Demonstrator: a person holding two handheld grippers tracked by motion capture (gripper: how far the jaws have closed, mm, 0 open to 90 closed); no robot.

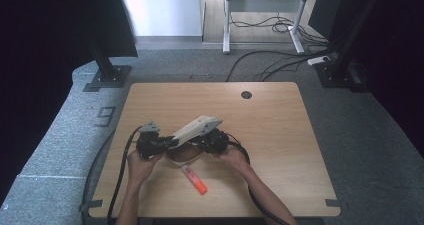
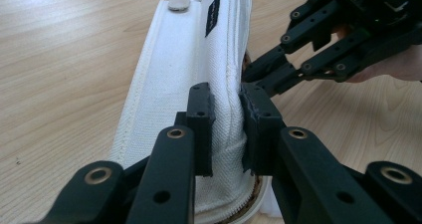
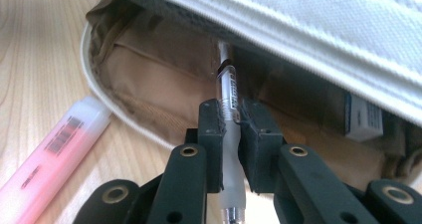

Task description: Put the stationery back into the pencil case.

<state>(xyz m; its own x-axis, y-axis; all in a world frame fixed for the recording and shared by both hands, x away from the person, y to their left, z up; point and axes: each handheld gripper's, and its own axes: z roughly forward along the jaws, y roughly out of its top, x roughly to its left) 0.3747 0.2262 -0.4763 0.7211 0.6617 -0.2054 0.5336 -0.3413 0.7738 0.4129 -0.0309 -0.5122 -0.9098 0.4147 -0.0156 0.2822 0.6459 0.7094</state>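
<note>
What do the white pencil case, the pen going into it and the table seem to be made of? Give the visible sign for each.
Pencil case: woven fabric, likely canvas, matte; a ribbed weave and stitched seams show, with a tan cloth lining.
Pen: clear and frosted plastic, it seems; its printed barrel is see-through.
Table: wood or wood-look laminate, smooth; pale grain lines run along it.

We note pink-orange plastic highlighter (image 1: 194,179) lying flat on light wooden table (image 1: 280,135); round dark cable hole (image 1: 246,94) near far edge; grey carpet floor (image 1: 370,150) around.
</note>
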